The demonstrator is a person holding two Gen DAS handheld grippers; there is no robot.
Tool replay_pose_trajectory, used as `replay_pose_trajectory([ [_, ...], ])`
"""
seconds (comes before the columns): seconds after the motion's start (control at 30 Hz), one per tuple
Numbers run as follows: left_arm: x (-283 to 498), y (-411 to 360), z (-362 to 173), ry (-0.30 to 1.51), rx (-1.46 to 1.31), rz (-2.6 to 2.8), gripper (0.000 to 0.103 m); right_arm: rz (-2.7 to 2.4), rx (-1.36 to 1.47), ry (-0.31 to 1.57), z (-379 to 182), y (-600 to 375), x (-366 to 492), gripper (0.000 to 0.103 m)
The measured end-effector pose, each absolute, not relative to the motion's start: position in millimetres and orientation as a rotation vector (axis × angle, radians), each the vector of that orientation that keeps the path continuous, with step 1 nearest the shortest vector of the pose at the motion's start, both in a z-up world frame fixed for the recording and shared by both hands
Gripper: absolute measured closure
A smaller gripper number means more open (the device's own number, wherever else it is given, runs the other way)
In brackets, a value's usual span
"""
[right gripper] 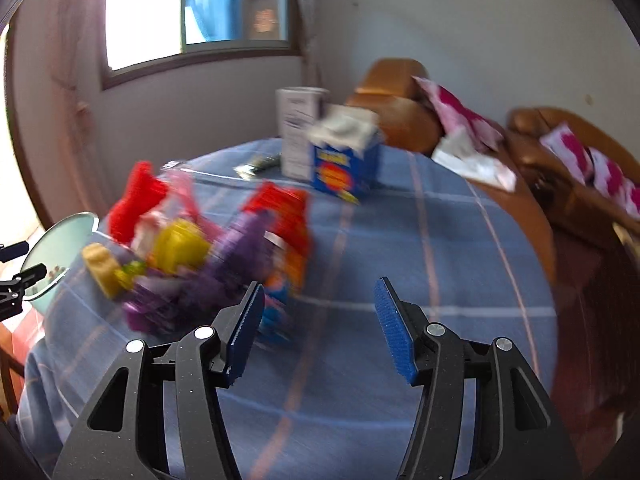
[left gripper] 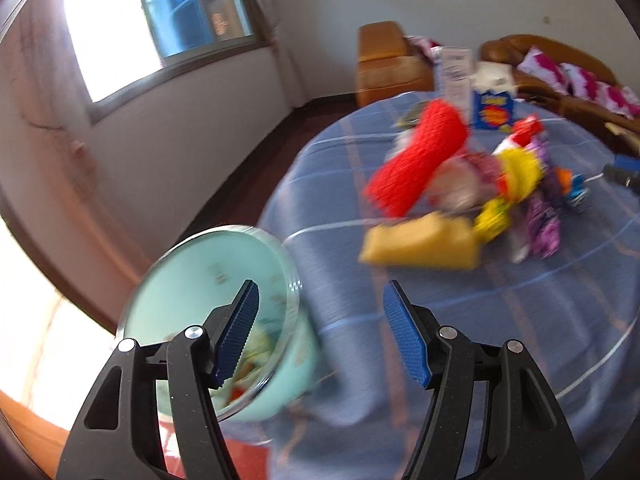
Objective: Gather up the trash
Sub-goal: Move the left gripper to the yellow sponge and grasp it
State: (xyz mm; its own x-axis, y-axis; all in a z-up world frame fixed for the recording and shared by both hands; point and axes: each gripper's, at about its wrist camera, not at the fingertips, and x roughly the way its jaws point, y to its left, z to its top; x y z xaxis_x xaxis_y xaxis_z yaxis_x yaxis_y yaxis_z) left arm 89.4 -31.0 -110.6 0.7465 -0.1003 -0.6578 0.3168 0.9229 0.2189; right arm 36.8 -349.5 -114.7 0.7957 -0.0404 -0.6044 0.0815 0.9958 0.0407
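Observation:
A pile of trash lies on the blue checked tablecloth point(left gripper: 480, 320): a red foam net point(left gripper: 420, 156), a yellow packet point(left gripper: 420, 242), a purple wrapper point(left gripper: 542, 226) and a yellow wrapper point(left gripper: 520, 172). My left gripper point(left gripper: 320, 300) is open with nothing in it, near the table's edge and short of the pile. A teal bin point(left gripper: 200, 280) with scraps inside stands just left of it. My right gripper point(right gripper: 320, 296) is open too, over bare cloth, with the pile's purple wrapper point(right gripper: 224, 264) and a red-orange bag point(right gripper: 288, 220) just to its left. Both views are blurred.
A blue carton point(right gripper: 344, 168) stuffed with paper and a white box point(right gripper: 300, 132) stand at the table's far side. An orange-brown sofa point(right gripper: 560, 168) with pink-and-white cushions runs along the right. A window point(left gripper: 192, 4) is set in the far wall.

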Motion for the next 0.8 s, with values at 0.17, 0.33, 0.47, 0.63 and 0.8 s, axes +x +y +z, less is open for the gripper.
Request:
replay_pose_trajectory([
  [0.17, 114, -53, -113, 0.699, 0.312, -0.272, 0.039, -0.092, 0.103, 0.641, -123, -368, 21, 0.046],
  [0.33, 137, -63, -131, 0.769, 0.272, -0.344, 0.058, -0.084, 0.114, 0.634, -124, -367, 18, 0.043],
  [0.47, 133, -72, -140, 0.778, 0.267, -0.391, 0.082, -0.075, 0.139, 0.644, -127, -365, 20, 0.043],
  [0.63, 124, -67, -131, 0.775, 0.237, -0.402, 0.091, -0.07, 0.162, 0.651, -124, -360, 26, 0.043],
  [0.8, 102, -50, -111, 0.728, 0.185, -0.394, 0.091, -0.016, 0.165, 0.663, -116, -341, 35, 0.043],
])
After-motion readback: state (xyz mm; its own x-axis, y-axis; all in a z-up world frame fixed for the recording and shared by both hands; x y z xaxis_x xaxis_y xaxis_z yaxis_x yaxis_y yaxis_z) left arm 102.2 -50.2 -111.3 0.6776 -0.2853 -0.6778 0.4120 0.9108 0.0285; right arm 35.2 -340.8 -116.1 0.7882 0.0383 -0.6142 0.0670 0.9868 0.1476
